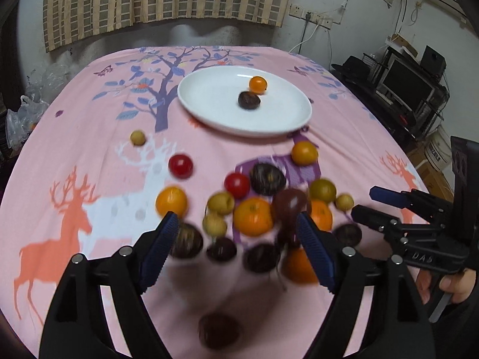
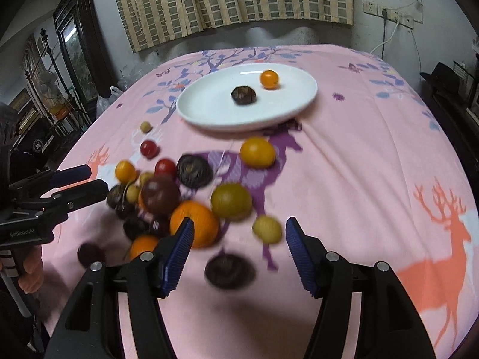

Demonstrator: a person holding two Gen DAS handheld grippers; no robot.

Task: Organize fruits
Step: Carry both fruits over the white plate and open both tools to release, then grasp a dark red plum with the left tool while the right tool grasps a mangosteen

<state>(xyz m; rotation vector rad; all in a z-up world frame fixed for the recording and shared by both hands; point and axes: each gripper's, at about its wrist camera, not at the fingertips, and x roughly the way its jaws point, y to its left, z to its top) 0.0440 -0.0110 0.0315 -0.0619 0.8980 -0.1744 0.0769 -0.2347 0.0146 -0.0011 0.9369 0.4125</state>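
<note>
1. Your left tongs (image 1: 236, 233) stood spread above the fruit pile (image 1: 269, 209), pinching nothing
2. Your right tongs (image 2: 238, 233) were spread too, empty, with a small yellow fruit (image 2: 267, 229) lying between the blue pads (image 2: 179, 251)
3. Beyond the pile, on the pink deer-print surface (image 2: 374, 164), the white plate (image 2: 209, 113) held an orange fruit (image 2: 269, 79) and a dark fruit (image 2: 243, 95), apart from each other

Left wrist: we look forward and steeply down along the fingers, close over the fruit pile (image 1: 257, 218).
Right wrist: same downward tilt, just as close, from further right.
Shared: we see the white plate (image 1: 209, 110) (image 2: 206, 113), pink tablecloth (image 1: 89, 125) (image 2: 359, 155), and curtained far wall in both.
</note>
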